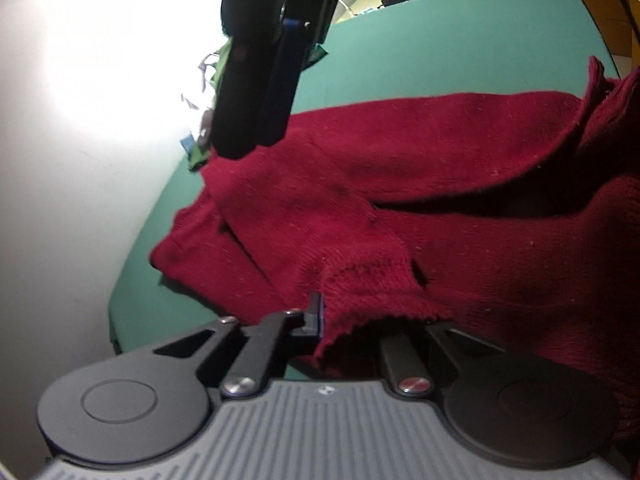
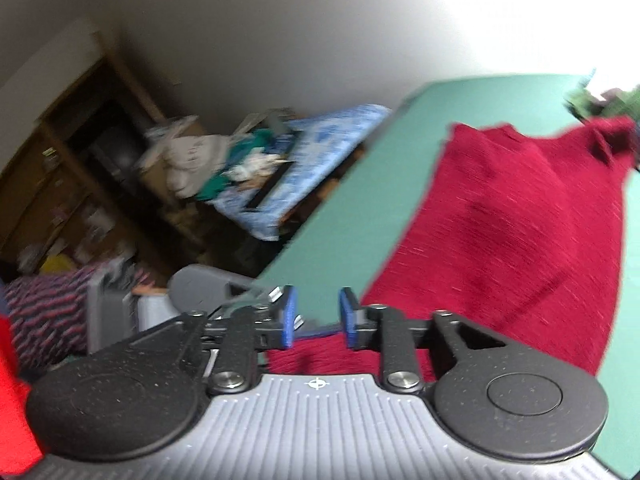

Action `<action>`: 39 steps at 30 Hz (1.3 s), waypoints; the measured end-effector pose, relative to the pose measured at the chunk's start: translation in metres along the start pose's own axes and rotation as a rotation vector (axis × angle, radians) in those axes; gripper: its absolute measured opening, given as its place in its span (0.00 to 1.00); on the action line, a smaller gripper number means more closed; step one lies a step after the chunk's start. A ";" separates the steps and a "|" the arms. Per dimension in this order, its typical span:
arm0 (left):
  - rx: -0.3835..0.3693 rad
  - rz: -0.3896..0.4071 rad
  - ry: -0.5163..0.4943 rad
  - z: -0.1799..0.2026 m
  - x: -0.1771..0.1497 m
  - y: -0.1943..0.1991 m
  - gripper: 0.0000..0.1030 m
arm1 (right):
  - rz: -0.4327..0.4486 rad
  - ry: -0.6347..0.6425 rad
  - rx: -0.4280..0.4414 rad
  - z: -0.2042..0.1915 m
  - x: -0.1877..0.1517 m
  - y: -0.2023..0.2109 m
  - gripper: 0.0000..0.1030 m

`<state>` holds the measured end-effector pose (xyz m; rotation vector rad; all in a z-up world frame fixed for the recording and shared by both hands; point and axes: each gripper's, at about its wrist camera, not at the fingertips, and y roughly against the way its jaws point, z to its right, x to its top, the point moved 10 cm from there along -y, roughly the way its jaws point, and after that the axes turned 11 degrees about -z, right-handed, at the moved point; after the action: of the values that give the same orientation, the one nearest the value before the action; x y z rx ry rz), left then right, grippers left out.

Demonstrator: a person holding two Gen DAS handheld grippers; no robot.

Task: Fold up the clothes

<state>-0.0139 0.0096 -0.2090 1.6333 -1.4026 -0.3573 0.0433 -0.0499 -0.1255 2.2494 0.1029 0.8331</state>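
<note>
A dark red knitted sweater (image 1: 420, 168) lies spread and partly folded over on the green table (image 1: 400, 60). My left gripper (image 1: 332, 316) is shut on a ribbed edge of the sweater. The fabric drapes over its right finger, so only the left finger (image 1: 314, 314) shows. My right gripper (image 1: 248, 144) hangs over the sweater's far left corner. In the right wrist view the right gripper (image 2: 318, 316) is open, its blue pads (image 2: 289, 316) apart above the table edge and a strip of the sweater (image 2: 520, 220). Nothing is pinched between them.
A crumpled green cloth (image 1: 199, 159) lies at the table's far edge. Beyond the table stand a bed with a blue patterned cover (image 2: 320, 140) piled with clothes, and wooden shelves (image 2: 80, 140). A grey device (image 2: 120, 312) and a striped sleeve (image 2: 44, 312) are at the lower left.
</note>
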 end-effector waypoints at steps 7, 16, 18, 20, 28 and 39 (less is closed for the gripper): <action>-0.045 0.014 0.117 -0.005 0.001 0.008 0.06 | -0.012 -0.134 -0.078 0.031 -0.007 -0.011 0.32; -0.055 0.084 0.363 -0.047 -0.001 0.063 0.06 | 0.079 -0.166 -0.140 0.056 0.023 0.008 0.32; -0.057 0.092 0.409 -0.053 -0.003 0.073 0.06 | 0.119 -0.174 -0.169 0.066 0.042 0.016 0.34; -0.056 0.094 0.442 -0.055 -0.005 0.080 0.06 | 0.159 -0.181 -0.201 0.077 0.063 0.023 0.34; -0.039 0.046 0.508 -0.036 -0.016 0.100 0.06 | 0.146 -0.132 -0.320 0.116 0.116 -0.005 0.42; -0.053 -0.067 0.630 0.005 -0.028 0.105 0.06 | 0.036 -0.037 -0.404 0.133 0.125 -0.080 0.42</action>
<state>-0.0912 0.0403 -0.1389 1.5646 -0.8550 0.0866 0.2338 -0.0339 -0.1821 1.8885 -0.1143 0.7544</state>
